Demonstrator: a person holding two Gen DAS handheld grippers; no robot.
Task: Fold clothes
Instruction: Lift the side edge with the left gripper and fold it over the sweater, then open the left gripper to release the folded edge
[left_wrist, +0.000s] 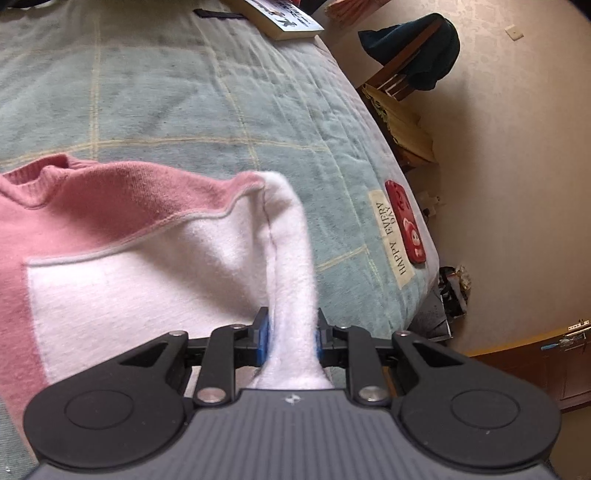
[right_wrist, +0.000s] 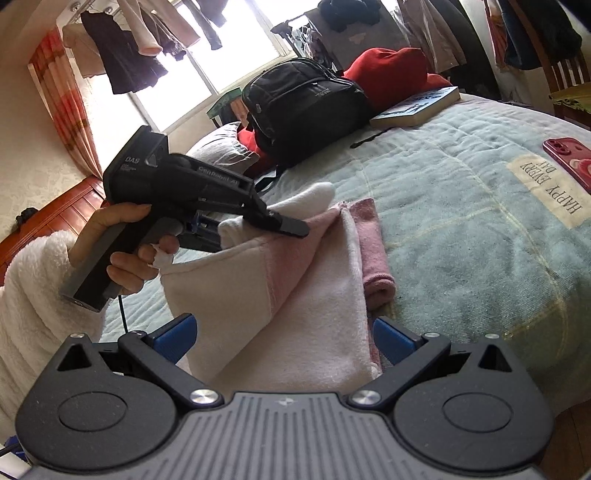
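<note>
And there the left tongs (left_wrist: 291, 338) were, clamped tight on a bunched white sleeve (left_wrist: 291, 258) of the pink-and-white sweater (left_wrist: 122, 254), the fabric pinched between the blue pads and running straight up from the jaws toward the shoulder seam. The sweater lay on the pale green bedspread (left_wrist: 184, 92), collar end away from the camera, its body spread mostly flat in the left wrist view. From the other side, the right tongs (right_wrist: 282, 341) stood wide open, blue pads well apart, with a slope of the white cloth rising between them but neither pad pressing on it, so nothing was held there. In that same view a hand (right_wrist: 122, 240) in a fluffy white sleeve carried the left tool, and the garment draped down from it like a tent, with a pink cuff (right_wrist: 373, 258) lying doubled on the bed just beside the lifted part. As for progress, it looked like early-to-middle going: one sleeve was lifted and seemingly being brought across the body, while the torso had no finished crease that I could make out, and the final halving and squaring up appeared still to come. A red phone (left_wrist: 406, 225) and a book (left_wrist: 284, 18) sat on the bed well clear of the work, with a black backpack (right_wrist: 303, 107) beyond.
</note>
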